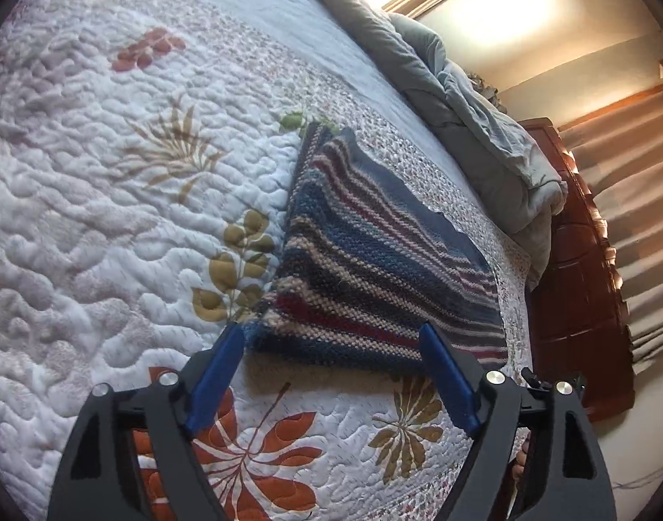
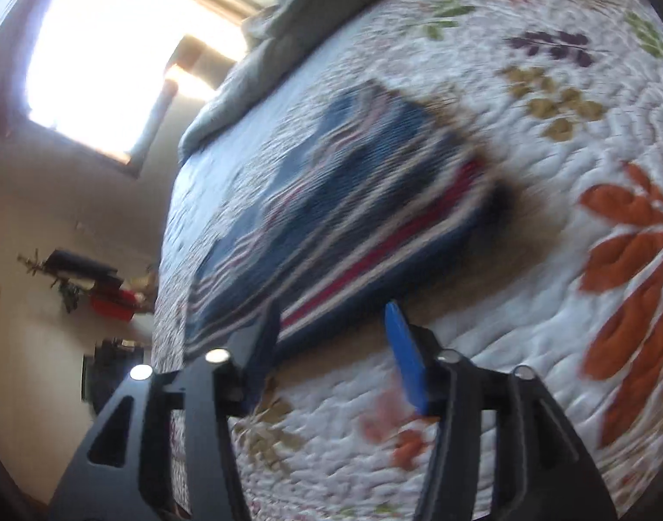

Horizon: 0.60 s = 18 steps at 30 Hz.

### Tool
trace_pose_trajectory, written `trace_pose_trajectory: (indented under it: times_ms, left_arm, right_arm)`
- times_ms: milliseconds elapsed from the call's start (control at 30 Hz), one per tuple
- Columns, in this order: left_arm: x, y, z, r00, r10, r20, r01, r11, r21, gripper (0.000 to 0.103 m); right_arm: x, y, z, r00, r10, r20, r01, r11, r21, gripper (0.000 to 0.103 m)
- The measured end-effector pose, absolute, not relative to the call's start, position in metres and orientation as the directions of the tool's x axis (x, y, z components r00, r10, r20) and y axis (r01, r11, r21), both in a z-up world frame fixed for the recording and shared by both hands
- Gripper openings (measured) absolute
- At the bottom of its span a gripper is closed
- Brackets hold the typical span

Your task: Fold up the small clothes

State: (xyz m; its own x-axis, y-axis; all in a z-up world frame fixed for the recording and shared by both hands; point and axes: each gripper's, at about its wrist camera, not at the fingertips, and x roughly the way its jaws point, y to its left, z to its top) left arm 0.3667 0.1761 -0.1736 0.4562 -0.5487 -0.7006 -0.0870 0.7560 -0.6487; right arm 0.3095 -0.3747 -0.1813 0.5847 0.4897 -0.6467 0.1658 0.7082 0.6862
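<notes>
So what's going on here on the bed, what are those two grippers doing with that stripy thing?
A person is working with two handheld grippers over a striped knit garment that lies on a floral quilt. The left gripper has its jaws wide open at the garment's near edge, gripping nothing. The right gripper is also open and empty near that edge; its view is blurred. The garment looks already folded over, though how far is hard to tell.

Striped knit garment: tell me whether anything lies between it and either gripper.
Nothing visible does. The striped knit garment lies folded on the quilt; only bare quilt separates its near edge from the open left gripper and open right gripper.
</notes>
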Motion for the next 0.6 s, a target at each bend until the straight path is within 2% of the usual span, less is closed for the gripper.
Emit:
trace_pose_trajectory:
  times_ms: [33,100,167,367,600]
  left_arm:
    - [0.364,0.174,-0.166,0.456,-0.546,-0.703,-0.076,0.763,-0.642,0.090]
    - [0.358,0.167,-0.151,0.451,-0.543,-0.708,-0.047,0.778,-0.626,0.095]
    - [0.354,0.160,-0.137,0.450,-0.542,-0.710,-0.012,0.791,-0.611,0.095]
    - [0.350,0.147,-0.110,0.435,-0.557,-0.707,0.075,0.805,-0.588,0.097]
    - [0.365,0.150,-0.106,0.414,-0.569,-0.710,0.124,0.808,-0.576,0.098]
  right_arm:
    - [0.307,-0.359,-0.176,0.578,0.497,-0.648,0.136,0.724,0.676,0.065]
    - [0.303,-0.315,-0.161,0.557,0.500,-0.663,0.046,0.779,0.626,0.067]
    - [0.297,-0.272,-0.148,0.549,0.484,-0.681,-0.037,0.828,0.559,0.075]
    - [0.282,-0.170,-0.130,0.536,0.412,-0.737,-0.208,0.910,0.357,0.088]
    - [0.279,-0.110,-0.127,0.553,0.362,-0.750,-0.326,0.923,0.206,0.090]
